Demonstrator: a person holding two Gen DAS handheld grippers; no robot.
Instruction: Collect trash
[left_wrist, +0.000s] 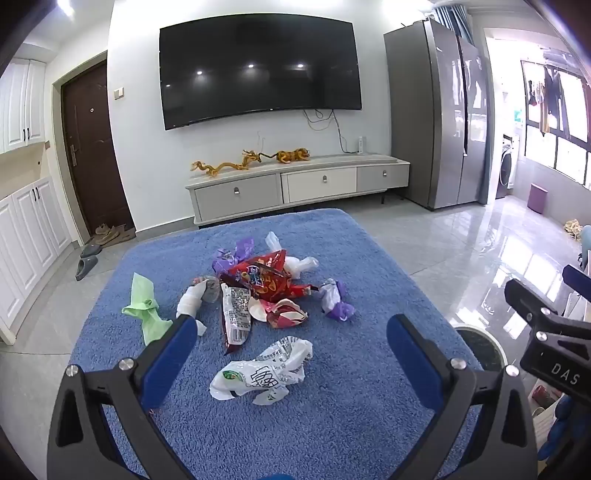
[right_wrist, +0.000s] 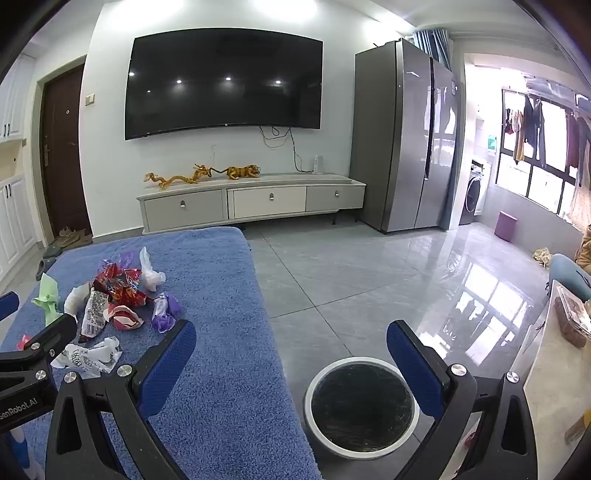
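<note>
A pile of trash lies on a blue fuzzy table cover (left_wrist: 332, 424): a white printed plastic wrapper (left_wrist: 264, 373) nearest me, a red snack bag (left_wrist: 266, 277), a dark red wrapper (left_wrist: 236, 317), a green bag (left_wrist: 146, 306), purple wrappers (left_wrist: 334, 299) and white crumpled bits. My left gripper (left_wrist: 291, 350) is open above the white wrapper, empty. My right gripper (right_wrist: 291, 354) is open and empty, over the table's right edge. A round white bin with a black liner (right_wrist: 360, 402) stands on the floor below it. The pile shows at left in the right wrist view (right_wrist: 114, 299).
A TV (left_wrist: 258, 66) hangs over a low cabinet (left_wrist: 295, 184) with dragon figurines. A grey fridge (left_wrist: 439, 122) stands at the right, a brown door (left_wrist: 92, 147) at the left. Glossy tiled floor (right_wrist: 369, 277) lies right of the table. A light counter (right_wrist: 550, 387) is at the far right.
</note>
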